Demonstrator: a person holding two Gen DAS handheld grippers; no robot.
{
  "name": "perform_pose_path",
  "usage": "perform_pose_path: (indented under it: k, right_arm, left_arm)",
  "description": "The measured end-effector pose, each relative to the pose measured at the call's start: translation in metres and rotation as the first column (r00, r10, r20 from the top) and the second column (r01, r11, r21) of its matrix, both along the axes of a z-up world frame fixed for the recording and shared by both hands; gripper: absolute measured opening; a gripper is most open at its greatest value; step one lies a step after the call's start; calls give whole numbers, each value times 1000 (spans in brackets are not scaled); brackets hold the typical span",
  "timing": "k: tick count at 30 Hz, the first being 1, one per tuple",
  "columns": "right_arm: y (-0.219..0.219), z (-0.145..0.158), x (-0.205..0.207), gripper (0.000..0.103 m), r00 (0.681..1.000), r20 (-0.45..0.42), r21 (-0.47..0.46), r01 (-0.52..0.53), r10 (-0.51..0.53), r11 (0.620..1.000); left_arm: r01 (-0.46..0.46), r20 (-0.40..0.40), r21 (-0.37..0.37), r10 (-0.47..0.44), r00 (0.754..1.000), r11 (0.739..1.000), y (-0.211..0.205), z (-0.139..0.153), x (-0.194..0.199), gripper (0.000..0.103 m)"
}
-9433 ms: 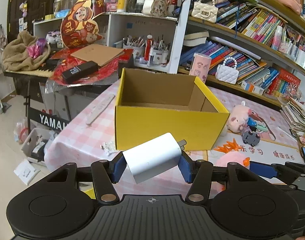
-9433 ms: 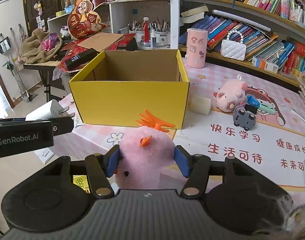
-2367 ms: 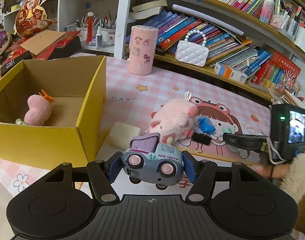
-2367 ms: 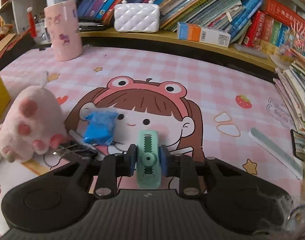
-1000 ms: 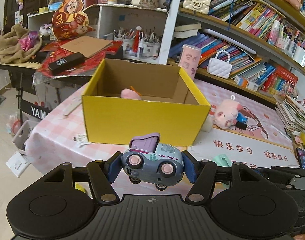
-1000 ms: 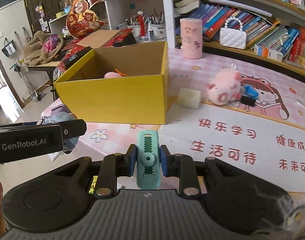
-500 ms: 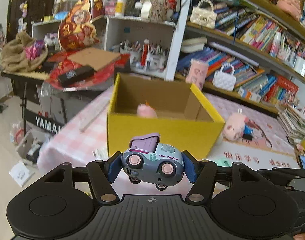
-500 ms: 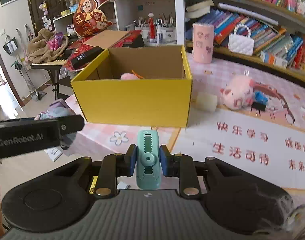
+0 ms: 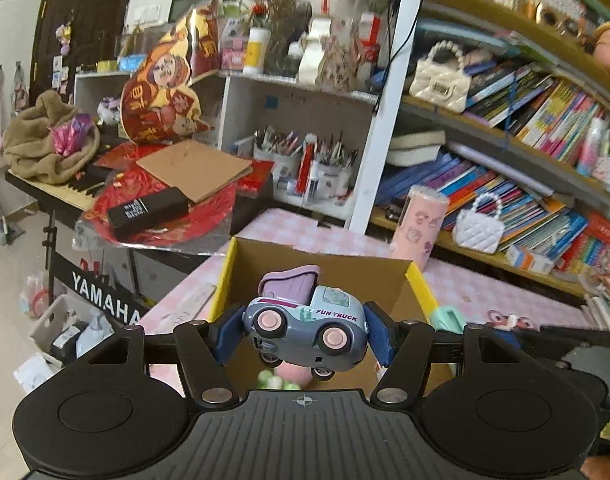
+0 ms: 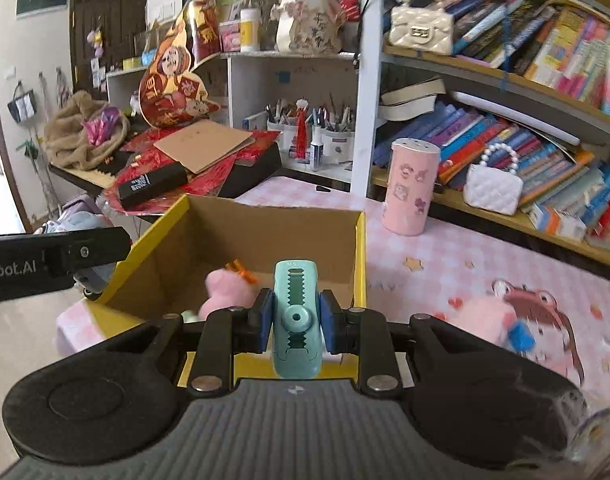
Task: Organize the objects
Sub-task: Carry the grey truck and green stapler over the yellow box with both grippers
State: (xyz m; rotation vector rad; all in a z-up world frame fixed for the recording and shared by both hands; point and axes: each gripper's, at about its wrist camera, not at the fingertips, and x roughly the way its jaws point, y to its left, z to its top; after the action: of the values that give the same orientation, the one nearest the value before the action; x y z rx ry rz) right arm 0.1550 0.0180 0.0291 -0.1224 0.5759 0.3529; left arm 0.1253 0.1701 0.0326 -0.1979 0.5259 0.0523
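A: Starting on the left: the left claw (image 9: 305, 338) is clamped on the toy truck (image 9: 307, 326), blue pads pressing its front and back ends. The truck hangs over the open yellow box (image 9: 419, 284), wheels facing the camera, body slightly tilted.

B: And on the right?

A: The right claw (image 10: 295, 320) is squeezed tight on the green clip (image 10: 296, 318), which stands upright between the pads, over the near wall of the same box (image 10: 359, 248). So 2 things are ready to drop.

B: How would you do the drop well?

A: I'd bring each claw lower inside the walls before letting go, so nothing bounces out. The pink plush toy (image 10: 225, 290) already lies on the box floor, so aim for the bare cardboard beside it. Release 1 at a time, I think; the claws are close together.

B: What do the things look like?

A: The truck is grey-blue with a lilac tipper bed, pink hubs and "FUN TRUCK" on its side. The clip is mint green, with a toothed slot down the middle and a round hub. A pink pig plush (image 10: 485, 318) sits on the worktop (image 10: 445, 264) to the right.
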Motion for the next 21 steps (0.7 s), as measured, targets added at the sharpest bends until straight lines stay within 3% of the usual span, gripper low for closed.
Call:
perform_pose_path:
  k: [10,17,21]
  right_arm:
    - [27,-41,87,24,976,-140,-183,-190,166,965]
    - [37,-63,105,24,946,-222,-257,-292,238,921]
    - [41,-68,104,24,942,-219,-308,-313,253,898]
  left_arm:
    - [-26,-139,17,28,990,1000,-21,-40,67,63]
    - [-46,-217,41,54,975,998,-24,-59,86,63]
    - [-42,-248,41,50,968,998,-26,-68,90,63]
